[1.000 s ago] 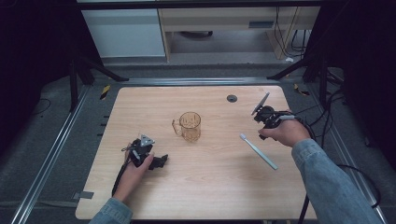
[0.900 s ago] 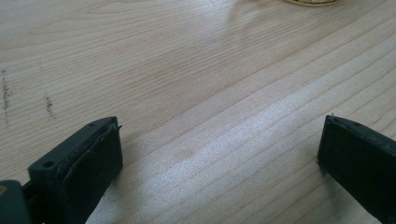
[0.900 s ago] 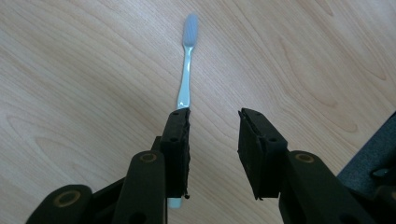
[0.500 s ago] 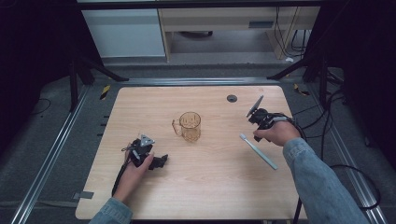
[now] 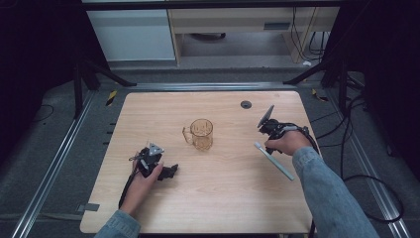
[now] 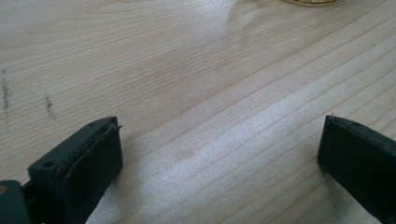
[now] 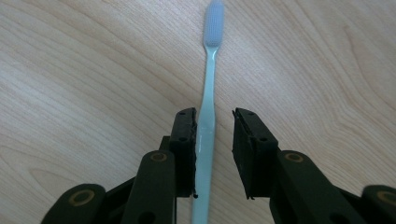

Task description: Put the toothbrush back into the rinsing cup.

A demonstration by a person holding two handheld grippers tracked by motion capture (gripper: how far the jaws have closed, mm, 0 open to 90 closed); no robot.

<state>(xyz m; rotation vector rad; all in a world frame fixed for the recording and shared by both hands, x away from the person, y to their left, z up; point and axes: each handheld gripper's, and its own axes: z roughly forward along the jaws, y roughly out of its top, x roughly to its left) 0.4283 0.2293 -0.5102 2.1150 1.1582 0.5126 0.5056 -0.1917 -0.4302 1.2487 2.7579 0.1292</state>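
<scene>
Right hand-held gripper [image 7: 214, 154] straddling a pale blue-green plastic toothbrush [image 7: 208, 88] that lies flat on the light wooden counter [image 5: 233, 198].

Seen in the right gripper view, the jaws have just been closing and now stand narrowly apart with the toothbrush handle between them: one pad is at or against the handle, the other still shows a gap, so nothing is pinched yet. The hold is set at the thick part of the handle, with the bristled head pointing away, probably so the brush can be lifted level. In the high view the toothbrush [image 5: 275, 161] lies right of the amber see-through plastic mug [image 5: 200, 134], well apart from it. The left hand-held gripper [image 5: 168, 172] rests on the counter, jaws spread wide and empty, apparently waiting.
</scene>
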